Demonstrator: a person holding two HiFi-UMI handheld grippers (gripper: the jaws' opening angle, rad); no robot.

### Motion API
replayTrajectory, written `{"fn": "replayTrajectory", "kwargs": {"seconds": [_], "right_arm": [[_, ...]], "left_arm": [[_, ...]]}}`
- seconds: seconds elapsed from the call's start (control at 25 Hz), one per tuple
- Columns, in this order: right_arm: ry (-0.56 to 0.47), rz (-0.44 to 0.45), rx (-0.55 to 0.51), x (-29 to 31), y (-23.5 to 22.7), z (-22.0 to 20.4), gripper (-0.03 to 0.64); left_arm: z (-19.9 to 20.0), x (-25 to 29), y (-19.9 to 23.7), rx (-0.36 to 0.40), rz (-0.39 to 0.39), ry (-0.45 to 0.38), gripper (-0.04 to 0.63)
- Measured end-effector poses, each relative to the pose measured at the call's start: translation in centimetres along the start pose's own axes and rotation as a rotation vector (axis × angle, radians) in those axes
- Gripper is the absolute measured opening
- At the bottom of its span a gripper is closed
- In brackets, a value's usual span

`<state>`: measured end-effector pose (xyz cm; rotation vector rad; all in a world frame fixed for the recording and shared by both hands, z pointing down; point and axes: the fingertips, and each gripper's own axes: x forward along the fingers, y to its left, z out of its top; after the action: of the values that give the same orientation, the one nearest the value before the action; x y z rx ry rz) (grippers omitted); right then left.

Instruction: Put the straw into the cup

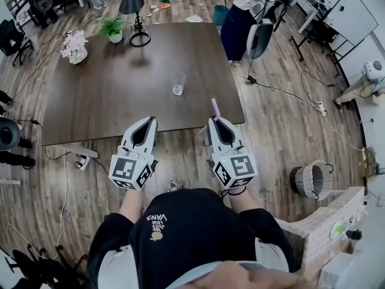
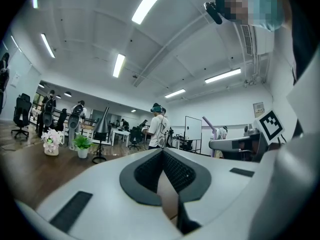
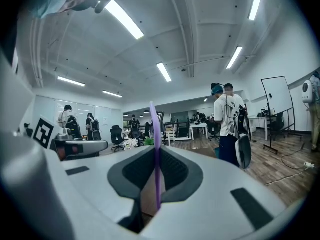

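A clear glass cup (image 1: 178, 83) stands near the middle of the dark wooden table (image 1: 120, 95). My right gripper (image 1: 214, 121) hovers at the table's near edge, shut on a purple straw (image 1: 215, 108) that stands upright between its jaws. In the right gripper view the straw (image 3: 155, 134) rises straight out of the closed right gripper (image 3: 156, 151). My left gripper (image 1: 149, 120) is beside it at the same edge, jaws together and holding nothing. In the left gripper view the left gripper (image 2: 162, 153) points level over the table. The cup lies ahead of both grippers, between them.
A black desk lamp (image 1: 133, 8), a green potted plant (image 1: 112, 27) and a pot of pale flowers (image 1: 74, 47) stand at the table's far left. A person (image 1: 239, 17) stands beyond the far right corner. On the floor to the right are a wicker basket (image 1: 313, 179) and cables (image 1: 289, 95).
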<state>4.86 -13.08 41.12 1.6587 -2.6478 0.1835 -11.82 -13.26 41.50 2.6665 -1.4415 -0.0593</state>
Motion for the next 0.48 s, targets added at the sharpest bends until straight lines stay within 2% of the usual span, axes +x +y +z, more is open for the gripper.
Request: {"fn": "replayTrajectory", "kwargs": {"seconds": [0.48], "right_arm": [[0.021,0.001,0.017,5.2,-2.5,-0.5,0.04]], "left_arm": [[-0.7,4.7,3.1,-0.017,-0.002,0.021,0.009]]}}
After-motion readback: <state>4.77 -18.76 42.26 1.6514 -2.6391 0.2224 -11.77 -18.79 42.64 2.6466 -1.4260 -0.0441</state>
